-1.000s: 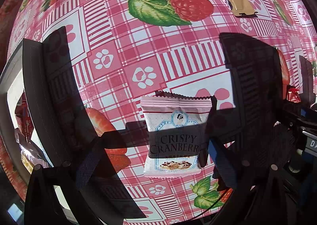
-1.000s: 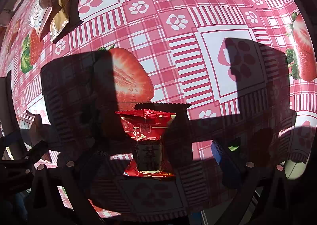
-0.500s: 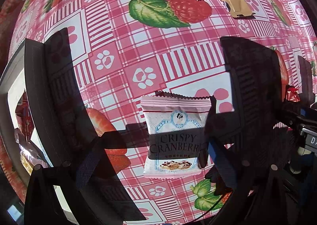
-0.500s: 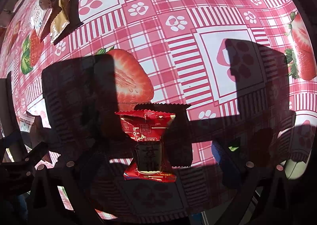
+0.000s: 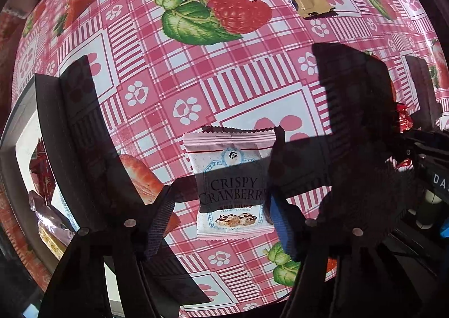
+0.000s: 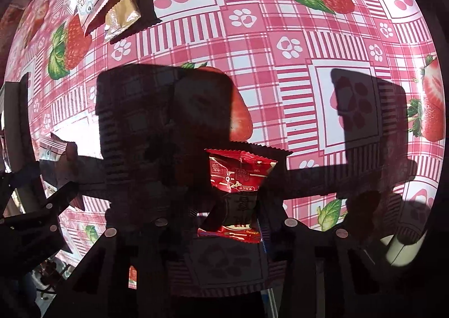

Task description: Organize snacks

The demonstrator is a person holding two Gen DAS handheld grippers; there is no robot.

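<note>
left tongs (image 5: 221, 205) closing, pink cranberry packet (image 5: 231, 186) flat on desk (image 5: 196, 71) between jaws, long axis pointing away from me | right tongs (image 6: 231, 205) closing, jaws pinching red snack packet (image 6: 238, 186), crumpled, directly below | both pointed down

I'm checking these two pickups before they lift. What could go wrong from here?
1. The right gripper is closing on the red foil snack packet, which looks tilted and pinched; the slick wrapper could slip out.
2. The left gripper is closing around the pink Crispy Cranberry packet, which lies flat on the checked strawberry tablecloth; its fingers may slide the packet instead of gripping.
</note>
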